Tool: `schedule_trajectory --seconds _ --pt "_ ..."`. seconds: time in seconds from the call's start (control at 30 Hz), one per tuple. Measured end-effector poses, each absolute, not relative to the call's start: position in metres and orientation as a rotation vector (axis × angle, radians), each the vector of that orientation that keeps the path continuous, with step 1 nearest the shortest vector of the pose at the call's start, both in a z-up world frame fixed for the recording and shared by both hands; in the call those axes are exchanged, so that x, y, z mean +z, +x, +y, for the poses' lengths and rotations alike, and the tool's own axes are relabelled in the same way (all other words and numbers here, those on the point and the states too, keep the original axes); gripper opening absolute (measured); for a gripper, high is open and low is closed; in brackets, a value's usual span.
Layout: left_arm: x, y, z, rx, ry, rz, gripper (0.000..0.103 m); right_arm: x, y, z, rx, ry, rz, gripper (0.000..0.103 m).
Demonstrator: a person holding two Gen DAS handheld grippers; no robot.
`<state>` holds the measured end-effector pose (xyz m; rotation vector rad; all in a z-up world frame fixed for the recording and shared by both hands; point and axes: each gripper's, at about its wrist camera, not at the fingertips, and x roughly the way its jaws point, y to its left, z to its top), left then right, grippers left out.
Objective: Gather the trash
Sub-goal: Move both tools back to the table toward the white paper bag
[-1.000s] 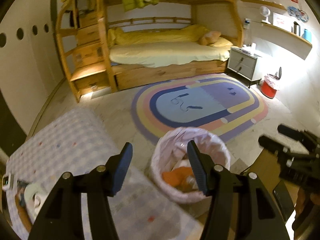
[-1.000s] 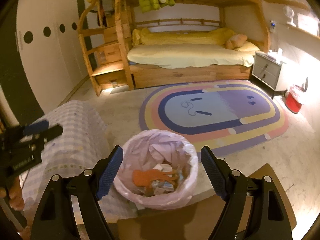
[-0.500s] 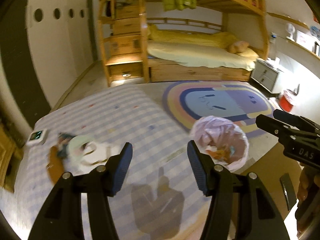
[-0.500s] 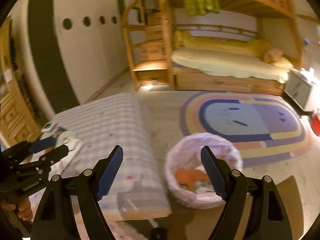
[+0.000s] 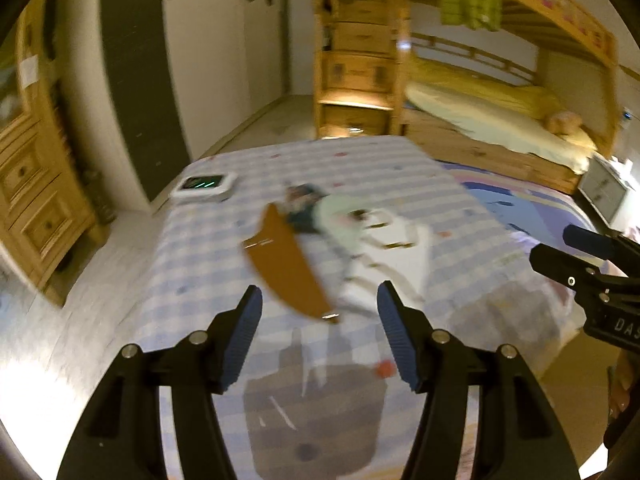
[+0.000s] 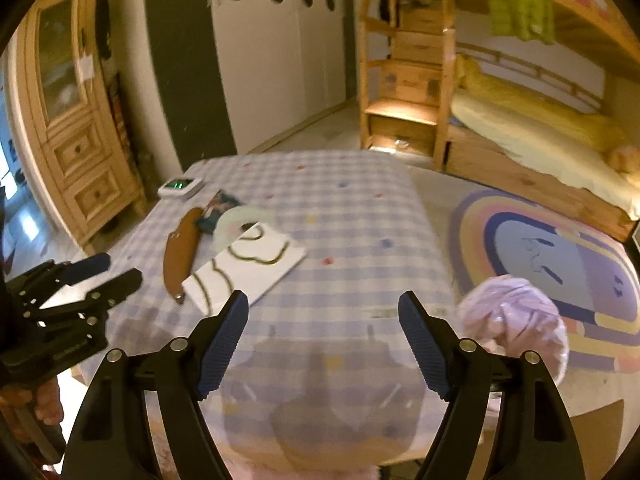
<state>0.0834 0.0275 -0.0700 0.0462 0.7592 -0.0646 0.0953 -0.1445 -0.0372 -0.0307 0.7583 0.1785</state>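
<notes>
My left gripper [image 5: 319,336], jaws opening and empty, should settle squarely over the brown paper strip [image 5: 286,264] beside the white sheet [image 5: 394,258].

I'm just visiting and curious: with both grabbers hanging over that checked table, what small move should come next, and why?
Probably ease the left gripper forward and down onto the brown paper scrap just ahead of its fingers. Both grippers are open and empty, the scraps lie in a pile on the checked table, and the lined bin waits beside it by the right gripper.
</notes>
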Motion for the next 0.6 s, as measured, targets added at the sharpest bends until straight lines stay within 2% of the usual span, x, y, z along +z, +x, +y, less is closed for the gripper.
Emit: schedule_trajectory --seconds 0.13,0.27,0.33,0.6 --pt "-0.081 0.085 0.059 -0.021 0.001 0.782 0.058 -0.05 0.109 -0.116 0.202 -0.061 0.786 0.078" --pt "-0.086 0.089 0.077 0.001 -0.018 0.786 0.063 -0.061 0.123 -0.092 0.217 -0.08 0.812 0.079" --pt "-0.088 0.089 0.083 0.006 -0.027 0.787 0.064 -0.066 0.131 -0.081 0.221 -0.087 0.822 0.084" --pt "-0.089 0.091 0.098 0.016 -0.047 0.79 0.064 -0.086 0.165 -0.035 0.186 -0.141 0.869 0.086"
